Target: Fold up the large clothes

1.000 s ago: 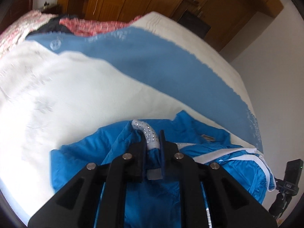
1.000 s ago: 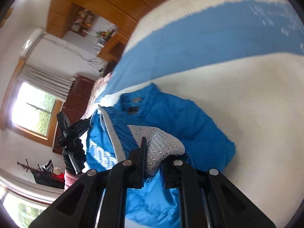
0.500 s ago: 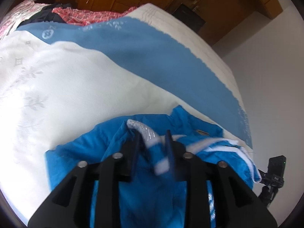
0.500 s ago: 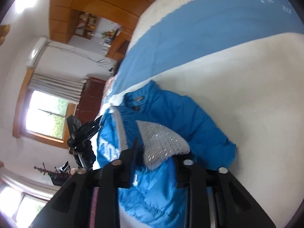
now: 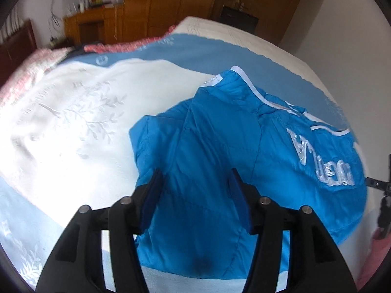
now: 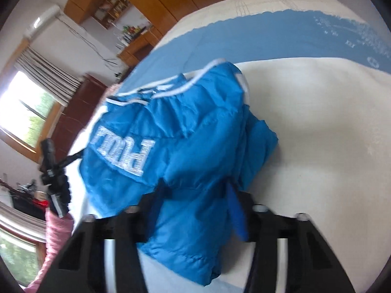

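A bright blue puffer jacket point(image 5: 220, 146) lies bunched on the bed, white lettering point(image 5: 322, 166) facing up. My left gripper point(image 5: 195, 173) hovers over its near part, jaws opening. The pads are well apart and the fabric lies flat below them, not pinched. In the right wrist view the same jacket point(image 6: 195, 134) shows its lettering point(image 6: 124, 156) to the left. My right gripper point(image 6: 195, 185) sits low over a puffy fold, jaws closing. Fabric bulges up between the fingers, but I see no firm pinch.
The bed cover point(image 5: 73, 122) is white with a blue band point(image 5: 195, 53) across the far side. A pink quilt point(image 5: 31, 58) lies at the far left. A small camera on a tripod point(image 6: 52, 171) and a pink sleeve point(image 6: 56, 232) stand beside the bed. Wooden wardrobes point(image 5: 171, 0) line the back wall.
Both grippers let go of the grey studded cuffs and opened. The jacket now lies with its lettered side up, and both grippers have drawn sideways and back over it.
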Motion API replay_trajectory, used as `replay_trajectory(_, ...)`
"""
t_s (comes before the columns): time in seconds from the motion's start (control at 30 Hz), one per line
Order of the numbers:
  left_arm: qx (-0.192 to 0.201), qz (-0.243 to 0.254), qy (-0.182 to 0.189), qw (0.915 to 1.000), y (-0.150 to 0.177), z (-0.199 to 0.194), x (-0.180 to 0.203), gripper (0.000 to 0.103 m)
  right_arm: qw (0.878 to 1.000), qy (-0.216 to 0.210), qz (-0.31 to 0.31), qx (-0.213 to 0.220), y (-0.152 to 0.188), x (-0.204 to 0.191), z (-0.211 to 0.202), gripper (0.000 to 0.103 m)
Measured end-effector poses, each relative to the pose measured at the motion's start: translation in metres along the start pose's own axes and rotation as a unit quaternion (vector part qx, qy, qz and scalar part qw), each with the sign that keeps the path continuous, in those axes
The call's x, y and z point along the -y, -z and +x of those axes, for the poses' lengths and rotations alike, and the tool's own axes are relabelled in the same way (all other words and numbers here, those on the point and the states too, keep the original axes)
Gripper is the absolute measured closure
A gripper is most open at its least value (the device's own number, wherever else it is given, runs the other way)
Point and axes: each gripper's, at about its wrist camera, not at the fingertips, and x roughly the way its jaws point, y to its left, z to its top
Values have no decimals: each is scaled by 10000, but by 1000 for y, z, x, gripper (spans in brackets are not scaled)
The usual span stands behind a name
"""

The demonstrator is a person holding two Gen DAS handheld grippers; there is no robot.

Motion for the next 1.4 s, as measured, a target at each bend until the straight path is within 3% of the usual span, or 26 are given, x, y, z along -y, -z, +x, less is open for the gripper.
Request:
replay_trajectory(0.03, 86, 39, -159, 9998, 3, -1, 4, 64, 9999, 106, -28, 28, 1, -3, 1, 80)
replay_trajectory(0.1, 202, 20, -296, 9994, 6, -5, 7, 82, 9996, 205, -118, 120, 0, -10, -1, 92)
replay_trajectory(0.2, 538, -129, -384, 9977, 4, -19, 9, 93, 9987, 266, -199, 387, -6, -19, -13, 97)
replay_trajectory(0.3, 876, -391, -225, 9951, 0, -32, 6, 95, 9964, 243, -256, 770, -18, -31, -28, 97)
replay_trajectory(0.4, 1060, -497, -204, 9929, 1, -32, 0, 96, 9939, 578, -277, 894, -24, -31, -26, 98)
replay_trajectory(0.5, 627, -530, -301, 9962, 3, -2, -5, 95, 9960, 728, 80, 519, -23, -8, 2, 98)
replay_trajectory(0.57, 333, -433, -357, 9979, 7, 20, -7, 94, 9973, 577, 346, 300, -18, 11, 22, 98)
replay_trajectory(0.67, 331, -248, -522, 9978, 13, 29, -1, 93, 9976, 270, 597, 227, -10, 29, 37, 97)
replay_trajectory(0.77, 320, -88, -759, 9966, 13, 29, 8, 93, 9975, 308, 602, 220, -8, 30, 34, 97)
replay_trajectory(0.87, 222, -485, -527, 9972, 7, 18, -1, 90, 9963, 488, 558, 439, -2, 25, 13, 85)
replay_trajectory(0.9, 237, -659, -402, 9967, 7, 11, -7, 89, 9954, 584, 527, 547, -1, 21, 4, 80)
replay_trajectory(0.97, 395, -947, -220, 9945, 8, -11, -16, 88, 9925, 851, 376, 790, 8, 11, -16, 80)
replay_trajectory(1.0, 492, -979, -216, 9937, 10, -20, -15, 92, 9910, 960, 227, 903, 15, 1, -27, 80)
replay_trajectory(1.07, 649, -764, -274, 9946, 14, -36, 2, 92, 9905, 975, 6, 975, 26, -21, -36, 80)
replay_trajectory(1.17, 529, -258, 174, 9981, 24, -43, 45, 92, 9923, 736, -374, 921, 41, -63, -31, 80)
replay_trajectory(1.27, 413, 216, 343, 9983, 32, -35, 84, 91, 9897, 877, -721, 869, 56, -96, -14, 81)
replay_trajectory(1.4, 228, 453, 355, 9981, 40, -13, 104, 89, 9878, 1078, -783, 807, 59, -111, 14, 81)
